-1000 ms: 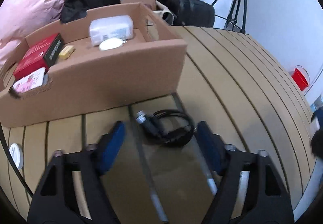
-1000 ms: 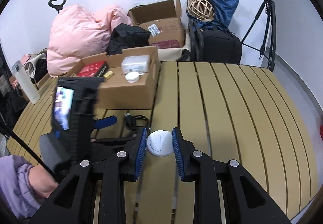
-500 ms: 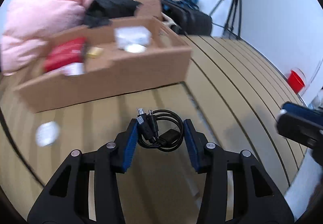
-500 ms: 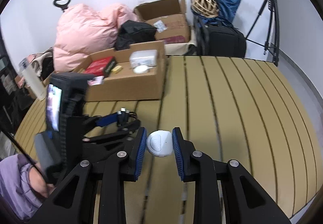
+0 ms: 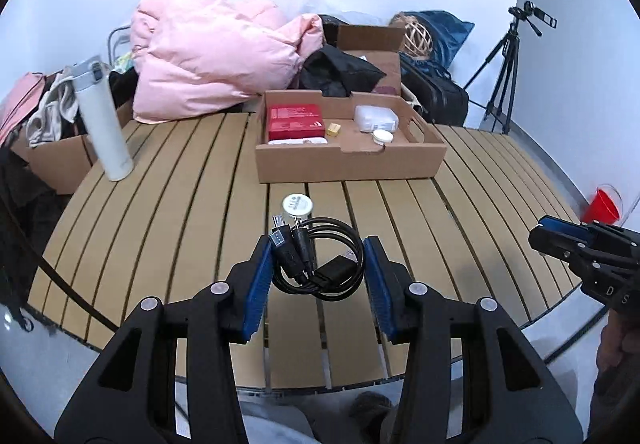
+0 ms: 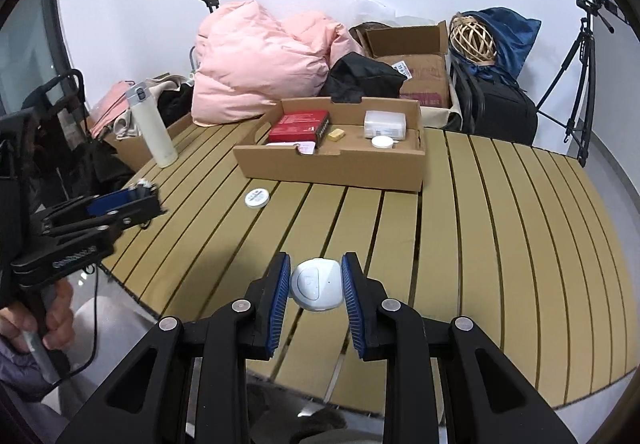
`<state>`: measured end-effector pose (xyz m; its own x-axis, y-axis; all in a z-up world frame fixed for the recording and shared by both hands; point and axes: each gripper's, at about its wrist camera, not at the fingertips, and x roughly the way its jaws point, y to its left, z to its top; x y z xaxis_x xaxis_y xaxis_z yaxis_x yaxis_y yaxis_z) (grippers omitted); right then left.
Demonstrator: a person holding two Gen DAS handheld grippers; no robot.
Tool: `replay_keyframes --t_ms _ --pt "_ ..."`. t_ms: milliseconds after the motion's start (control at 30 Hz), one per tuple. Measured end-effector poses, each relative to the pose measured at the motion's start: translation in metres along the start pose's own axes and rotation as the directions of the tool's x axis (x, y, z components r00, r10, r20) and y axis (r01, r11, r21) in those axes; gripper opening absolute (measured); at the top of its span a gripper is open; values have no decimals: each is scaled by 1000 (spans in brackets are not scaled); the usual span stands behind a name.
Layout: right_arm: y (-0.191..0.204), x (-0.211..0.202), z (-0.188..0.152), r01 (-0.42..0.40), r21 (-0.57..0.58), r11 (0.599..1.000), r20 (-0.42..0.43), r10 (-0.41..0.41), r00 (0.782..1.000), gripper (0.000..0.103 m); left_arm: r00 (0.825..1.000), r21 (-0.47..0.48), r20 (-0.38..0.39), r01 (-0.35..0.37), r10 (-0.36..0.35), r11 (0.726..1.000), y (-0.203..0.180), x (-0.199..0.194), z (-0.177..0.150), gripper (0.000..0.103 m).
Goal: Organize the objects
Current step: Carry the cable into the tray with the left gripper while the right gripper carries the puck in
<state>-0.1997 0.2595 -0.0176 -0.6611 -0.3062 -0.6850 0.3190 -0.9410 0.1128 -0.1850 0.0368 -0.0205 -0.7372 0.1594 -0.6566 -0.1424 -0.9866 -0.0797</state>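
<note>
My left gripper (image 5: 318,268) is shut on a coiled black USB cable (image 5: 320,258) and holds it above the slatted wooden table (image 5: 180,212). My right gripper (image 6: 316,286) is shut on a round white device (image 6: 316,284), also above the table. A shallow cardboard tray (image 5: 348,166) at the table's far side holds a red box (image 5: 295,121), a small yellow block (image 5: 333,130), a clear plastic case (image 5: 376,117) and a white disc (image 5: 383,136). The tray also shows in the right wrist view (image 6: 332,164). A round white tin (image 5: 297,203) lies on the table in front of the tray.
A tall white flask (image 5: 103,120) stands at the table's left edge. Behind the table lie a pink duvet (image 5: 212,56), cardboard boxes (image 6: 416,64), a black bag (image 6: 496,112) and a tripod (image 5: 504,76). A red cup (image 5: 602,206) is on the floor at right.
My left gripper closed on the cable, lifted it and drew back from the tray. My right gripper, still holding the white device, also pulled back toward the table's near edge.
</note>
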Motion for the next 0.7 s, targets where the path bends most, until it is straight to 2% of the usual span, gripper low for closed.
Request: replay_keyframes --t_ms 67,233,300,400,467,567,633,700 --pt "3 -2 1 7 -3 1000 0 -7 1000 29 1000 7 10 -3 3 1000 0 -2 2 41" --pt "2 -1 12 18 -11 1000 4 -18 1000 29 996 -27 -19 82 -82 996 0 17 29 41" --pt "-3 5 24 22 -20 1000 3 -22 1000 29 992 -31 -35 120 -121 992 -2 36 53 41" --pt "-20 31 54 25 -2 1000 -32 -25 999 29 976 -71 -94 190 -196 979 -5 80 94 41" --pt "-36 58 81 26 8 1000 -66 -25 998 29 970 -89 -130 193 -204 977 -9 116 124 41" --pt "-55 98 120 37 4 999 -116 -36 993 29 947 -143 -216 210 -237 967 -15 176 161 41" --pt "-71 133 147 6 34 999 -168 0 986 29 911 -197 -300 231 -283 953 -18 220 174 41" --pt "-85 174 167 6 57 998 -235 8 972 29 892 -203 -372 190 -255 961 -22 262 179 41"
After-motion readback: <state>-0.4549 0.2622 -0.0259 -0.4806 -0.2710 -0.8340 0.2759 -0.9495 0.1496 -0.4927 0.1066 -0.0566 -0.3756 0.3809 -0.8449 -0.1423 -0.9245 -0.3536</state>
